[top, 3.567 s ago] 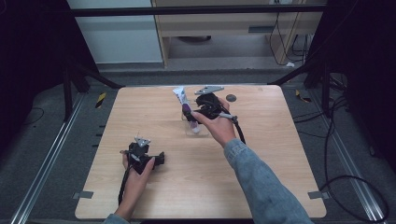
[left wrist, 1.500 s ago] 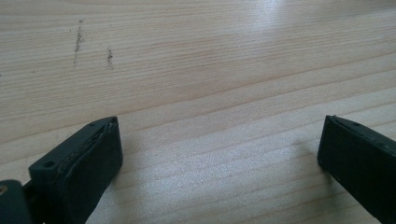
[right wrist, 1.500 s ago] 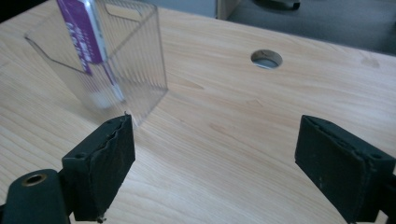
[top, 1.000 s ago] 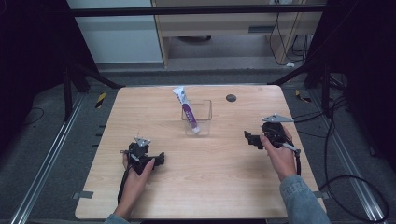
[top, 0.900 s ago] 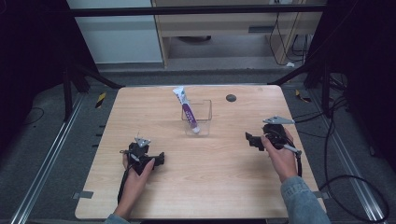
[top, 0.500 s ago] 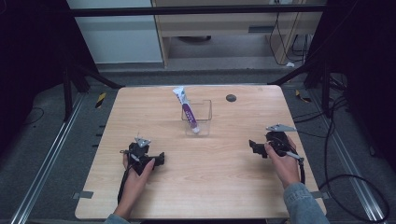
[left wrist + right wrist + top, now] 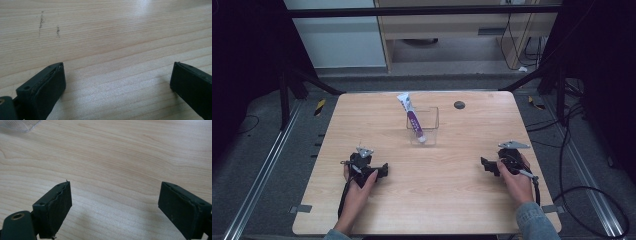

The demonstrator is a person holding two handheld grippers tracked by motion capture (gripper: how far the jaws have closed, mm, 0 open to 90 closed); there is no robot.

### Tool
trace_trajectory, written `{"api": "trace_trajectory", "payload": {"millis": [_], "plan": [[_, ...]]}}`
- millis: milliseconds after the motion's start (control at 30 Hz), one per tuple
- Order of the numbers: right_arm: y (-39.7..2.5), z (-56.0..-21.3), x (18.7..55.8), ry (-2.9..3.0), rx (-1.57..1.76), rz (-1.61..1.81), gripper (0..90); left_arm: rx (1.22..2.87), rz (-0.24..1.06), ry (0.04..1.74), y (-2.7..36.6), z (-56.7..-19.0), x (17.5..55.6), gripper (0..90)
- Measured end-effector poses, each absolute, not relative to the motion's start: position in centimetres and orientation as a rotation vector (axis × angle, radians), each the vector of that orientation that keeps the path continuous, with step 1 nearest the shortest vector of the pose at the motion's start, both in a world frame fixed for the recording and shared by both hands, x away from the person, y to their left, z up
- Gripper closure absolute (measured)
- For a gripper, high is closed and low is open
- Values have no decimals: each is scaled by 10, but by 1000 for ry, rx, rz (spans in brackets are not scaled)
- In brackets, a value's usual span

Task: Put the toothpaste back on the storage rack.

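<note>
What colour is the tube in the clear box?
White and purple tube, clearest in the high view.

No text, label, brand, number or sign can be read anywhere; the tube (image 7: 412, 117) standing in the clear container (image 7: 423, 126) has a purple band with print on it, but it is too small and blurred to make out
</note>
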State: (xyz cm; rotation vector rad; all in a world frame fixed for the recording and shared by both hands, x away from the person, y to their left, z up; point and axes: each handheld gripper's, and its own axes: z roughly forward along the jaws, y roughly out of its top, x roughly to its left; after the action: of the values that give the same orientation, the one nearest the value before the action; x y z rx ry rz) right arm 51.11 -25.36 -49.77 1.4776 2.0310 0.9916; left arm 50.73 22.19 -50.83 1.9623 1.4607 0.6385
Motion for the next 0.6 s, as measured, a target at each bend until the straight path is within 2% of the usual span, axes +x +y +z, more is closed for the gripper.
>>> {"api": "trace_trajectory", "payload": {"millis": [600], "plan": [[-265,-511,515,1981,1521,957,111,1962,639,1461,222,-508,507,0]]}}
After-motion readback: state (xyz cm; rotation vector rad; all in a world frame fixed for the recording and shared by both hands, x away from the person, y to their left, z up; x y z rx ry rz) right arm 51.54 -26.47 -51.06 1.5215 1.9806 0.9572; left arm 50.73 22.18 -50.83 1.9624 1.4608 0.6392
